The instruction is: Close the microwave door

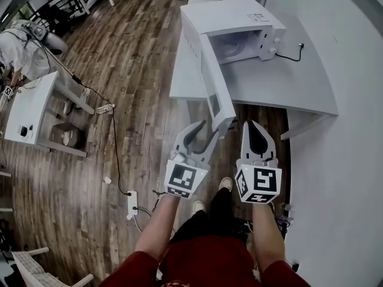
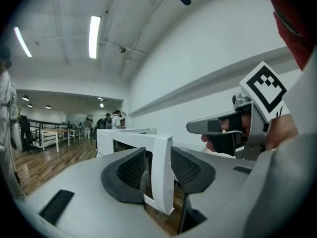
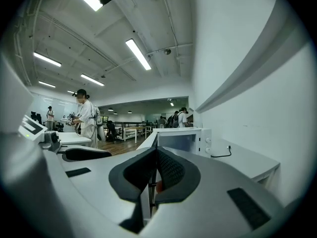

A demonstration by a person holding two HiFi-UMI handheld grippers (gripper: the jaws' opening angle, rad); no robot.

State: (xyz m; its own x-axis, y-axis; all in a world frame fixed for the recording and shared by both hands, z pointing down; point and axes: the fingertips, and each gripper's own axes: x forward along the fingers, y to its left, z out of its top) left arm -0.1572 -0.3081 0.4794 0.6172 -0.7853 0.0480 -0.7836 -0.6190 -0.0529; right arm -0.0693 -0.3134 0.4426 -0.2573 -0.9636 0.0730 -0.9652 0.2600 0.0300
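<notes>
A white microwave (image 1: 239,31) stands on a white table (image 1: 287,82). Its door (image 1: 214,88) hangs open, swung out past the table's front edge toward me. My left gripper (image 1: 203,135) is open just below the door's free corner. In the left gripper view the door's edge (image 2: 162,148) shows upright in the gap of the left gripper (image 2: 159,168), and the pads do not press on it. My right gripper (image 1: 258,127) is shut with nothing in it, to the right of the door. The right gripper view looks over the right gripper (image 3: 157,155) at the microwave (image 3: 183,140).
A black cable (image 1: 291,55) runs from the microwave across the table. A white wall is close on the right. A low white table (image 1: 33,109) stands to the left, with a power strip (image 1: 132,203) on the wood floor. People (image 3: 86,115) stand far off in the room.
</notes>
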